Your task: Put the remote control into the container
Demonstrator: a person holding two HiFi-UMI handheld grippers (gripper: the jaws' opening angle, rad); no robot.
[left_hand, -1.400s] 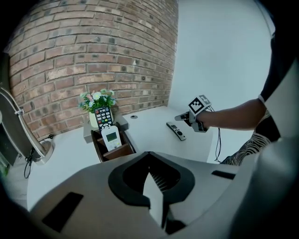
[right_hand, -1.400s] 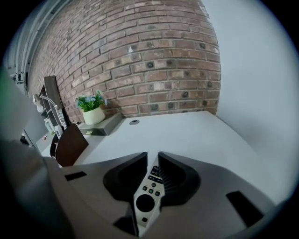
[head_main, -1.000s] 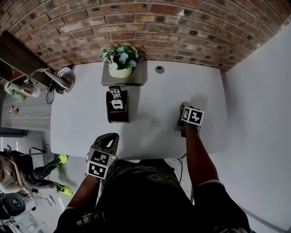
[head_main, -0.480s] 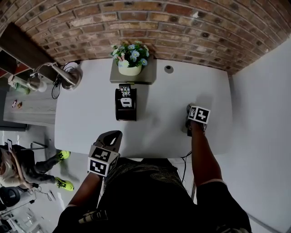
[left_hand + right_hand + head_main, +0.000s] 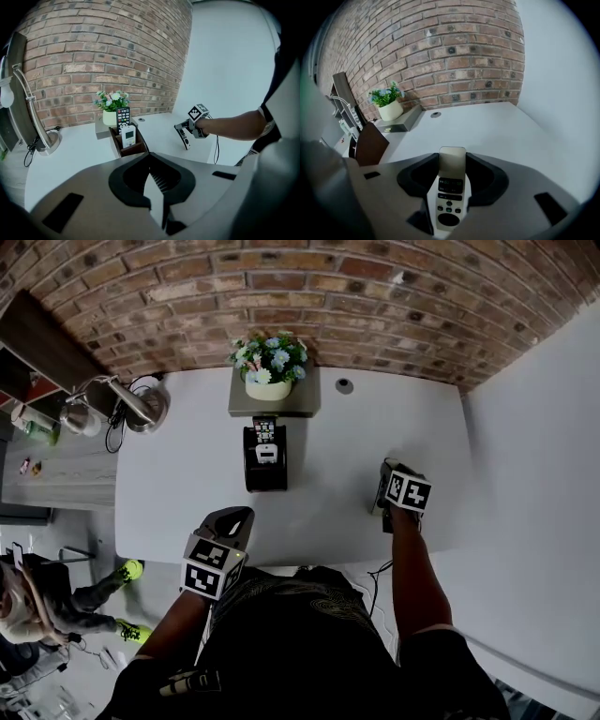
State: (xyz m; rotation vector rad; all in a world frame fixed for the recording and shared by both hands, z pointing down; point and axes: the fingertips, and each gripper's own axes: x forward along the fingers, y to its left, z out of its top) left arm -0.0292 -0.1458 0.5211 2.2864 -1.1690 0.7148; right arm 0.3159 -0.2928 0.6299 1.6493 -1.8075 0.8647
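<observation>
Pale remote control [image 5: 450, 192] gripped lengthwise in the right gripper [image 5: 453, 161], whose jaws have just been closing, well right of the brown container [image 5: 265, 480]. Left gripper [image 5: 151, 165] near the container's front, jaws together and empty.

The person is wearing a black short-sleeved shirt [image 5: 300, 634] faintly patterned in olive. The left gripper [image 5: 149, 157] and right gripper [image 5: 452, 161] are showing grey shells, black jaw linings and cubes [image 5: 405, 491] of black-and-white square markers; a black cable [image 5: 216, 149] is hanging from the right one.
</observation>
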